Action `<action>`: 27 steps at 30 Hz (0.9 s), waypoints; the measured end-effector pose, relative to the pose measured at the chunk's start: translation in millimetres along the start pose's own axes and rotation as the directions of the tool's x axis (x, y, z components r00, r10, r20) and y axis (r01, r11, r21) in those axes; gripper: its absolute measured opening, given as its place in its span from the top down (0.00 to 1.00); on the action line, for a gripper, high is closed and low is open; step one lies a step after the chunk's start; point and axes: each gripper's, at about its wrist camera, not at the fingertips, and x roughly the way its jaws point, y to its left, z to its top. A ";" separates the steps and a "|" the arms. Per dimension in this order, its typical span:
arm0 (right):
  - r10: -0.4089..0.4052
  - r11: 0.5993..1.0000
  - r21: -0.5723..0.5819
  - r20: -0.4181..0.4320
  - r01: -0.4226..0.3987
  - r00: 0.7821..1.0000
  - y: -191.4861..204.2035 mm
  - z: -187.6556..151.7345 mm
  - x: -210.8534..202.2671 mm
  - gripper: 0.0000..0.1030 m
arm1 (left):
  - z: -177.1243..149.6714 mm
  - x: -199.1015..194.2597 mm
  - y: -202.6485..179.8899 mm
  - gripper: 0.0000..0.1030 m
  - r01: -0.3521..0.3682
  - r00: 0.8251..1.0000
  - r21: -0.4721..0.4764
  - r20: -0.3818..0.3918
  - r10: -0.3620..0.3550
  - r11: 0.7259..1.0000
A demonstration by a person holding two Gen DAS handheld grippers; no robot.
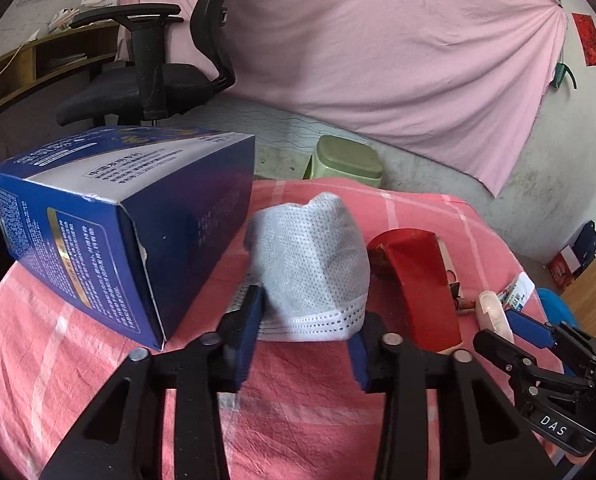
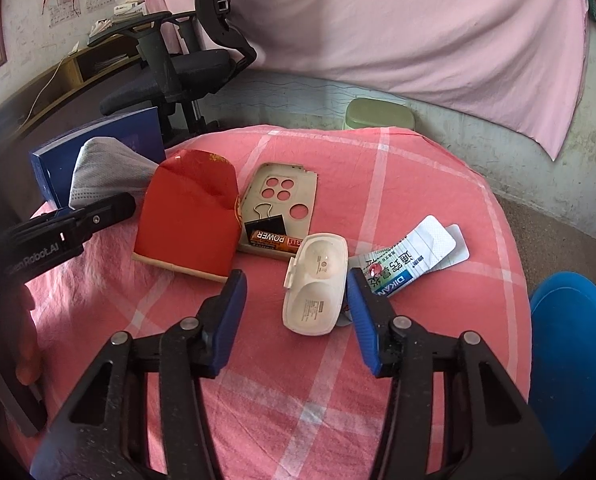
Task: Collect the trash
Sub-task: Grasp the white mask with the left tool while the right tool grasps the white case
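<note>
Straddling the grey mask point(image 1: 309, 264) at frame centre of the left view, the left gripper point(image 1: 303, 328) is spread wide, nothing clamped yet; pads sit at either side of the mask's white hem. The mask is limp and domed, so a pinch on the hem alone may let it slide out, or the pink cloth point(image 1: 298, 396) may be caught with it and dragged. The blue box point(image 1: 110, 232) lies just beside the mask at left and could be nudged by the left finger. The red envelope point(image 1: 417, 280) lies just right and may be snagged.

In the right view the right gripper point(image 2: 294, 308) is also released, with jaws flanking the white case point(image 2: 317, 284) at lower centre. The case is smooth and rounded, so it may squirt out on closing. The packet point(image 2: 409, 260) touches the right finger and may be pinched together with the case. The battery point(image 2: 278, 240) and clip point(image 2: 264, 220) lie near, above.
</note>
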 end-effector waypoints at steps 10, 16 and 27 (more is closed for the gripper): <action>-0.037 0.999 -0.022 -0.015 0.037 0.999 5.1 -3.2 0.8 0.48 | -3.3 -10.1 11.6 0.97 -0.012 1.000 -0.039 0.015 0.013 0.999; -0.008 1.000 -0.001 -0.011 0.008 1.000 1.5 -5.4 -2.3 0.49 | -13.8 -32.3 6.9 0.98 -0.004 0.999 -0.026 0.043 0.005 1.000; 0.075 0.996 0.037 0.118 -0.080 0.990 -0.2 -21.8 -43.0 0.50 | -31.7 -75.9 -16.0 0.98 0.038 0.995 0.010 0.097 -0.039 0.999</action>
